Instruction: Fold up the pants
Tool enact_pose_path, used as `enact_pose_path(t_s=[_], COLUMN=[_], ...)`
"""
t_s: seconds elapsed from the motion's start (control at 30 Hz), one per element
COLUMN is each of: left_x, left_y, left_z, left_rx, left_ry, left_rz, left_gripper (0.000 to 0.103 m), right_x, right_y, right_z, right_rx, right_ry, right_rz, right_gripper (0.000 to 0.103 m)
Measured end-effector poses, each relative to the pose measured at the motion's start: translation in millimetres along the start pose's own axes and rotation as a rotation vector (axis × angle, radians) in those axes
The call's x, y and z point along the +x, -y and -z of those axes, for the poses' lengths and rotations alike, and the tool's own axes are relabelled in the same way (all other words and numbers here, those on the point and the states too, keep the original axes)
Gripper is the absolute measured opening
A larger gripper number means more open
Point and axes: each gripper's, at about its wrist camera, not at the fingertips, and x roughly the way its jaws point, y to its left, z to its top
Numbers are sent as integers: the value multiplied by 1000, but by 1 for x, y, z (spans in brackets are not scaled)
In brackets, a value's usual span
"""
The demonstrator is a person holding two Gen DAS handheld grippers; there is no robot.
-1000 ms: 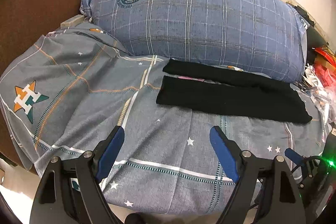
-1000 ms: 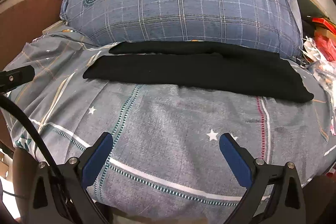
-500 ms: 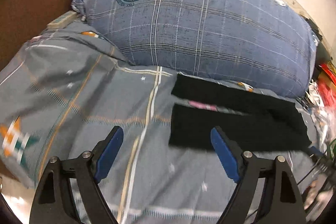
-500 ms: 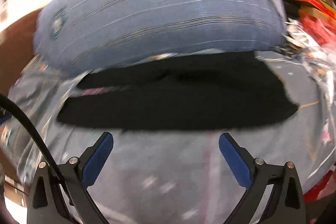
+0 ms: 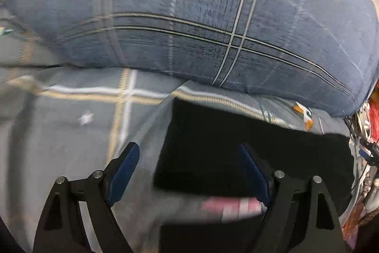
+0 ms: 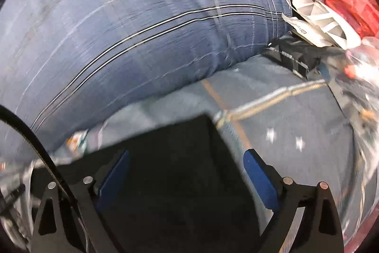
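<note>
Clearly the big blue checked pillow (image 5: 189, 16) is the anchor of the scene: it lies along the back of the bed and fills the upper half of both views, and everything else sits in front of it. Below the pillow spreads the grey bedsheet (image 5: 78, 134) with its pale stripes and small stars, a broad, soft surface that probably serves as the folding area because it lets cloth lie flat. On that sheet, just in front of the pillow's lower edge, lie the black pants (image 5: 213, 146), stretched out in a long band parallel to the pillow; laid out this way, each end is open to one gripper. A pink strip (image 5: 232, 205) shows at the near edge of the cloth in the left view, too blurred to identify. Off the pillow's right end sits a heap of white and red clutter (image 6: 327, 4), well clear of the work. The left gripper (image 5: 189, 172) hangs over the end of the pants nearer the pillow's left side, its jaws wide apart and nothing pinched; one blue finger is over the sheet, the other over black cloth. The right gripper (image 6: 187, 177) hovers over the opposite end, jaws likewise spread and empty, straddling the cloth's corner. Both seem poised to pinch the ends for a fold.
</note>
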Motion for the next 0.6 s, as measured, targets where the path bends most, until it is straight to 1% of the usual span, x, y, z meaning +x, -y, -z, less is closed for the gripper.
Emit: enact_pose_path(t_s=[0.07,0.13,0.2,0.23,0.27,0.3,0.33,0.37,0.4,0.43,0.47,0.5,0.6], left_x=[23,42,55,62,66,68,67,62,59,53,45,40,16], left_y=[6,12,24,32,36,40,47,52,55,57,60,61,59], left_z=[-13,-20,-28,-33,-36,-37,-36,-34,-32,-30,-26,-24,-16], left_rx=[19,51,125,160,178,189,206,222,227,227,252,261,246], left_ry=[-39,-81,-82,-102,-108,-114,-106,-92,-98,-92,-69,-60,-24], left_rz=[1,10,-44,-68,-85,-96,-95,-78,-37,-16,-34,-40,-22], left_gripper=[85,85,85,85,85,80,69,25,11,11,11,11,11], right_x=[19,37,52,59,65,71,73,72,72,71,67,61,40], right_y=[3,-2,-9,-12,-12,-14,-17,-18,-23,-26,-29,-34,-40], right_z=[-15,-22,-24,-24,-25,-23,-22,-22,-22,-21,-20,-20,-18], right_rx=[16,9,-7,-3,6,17,16,5,-11,-11,-15,-34,-51], right_ry=[-27,-58,-91,-114,-132,-154,-153,-143,-155,-168,-166,-154,-109], right_rz=[3,33,67,84,92,92,108,118,92,70,73,76,70], right_gripper=[98,98,93,91,84,73,72,54,25,19,14,12,11])
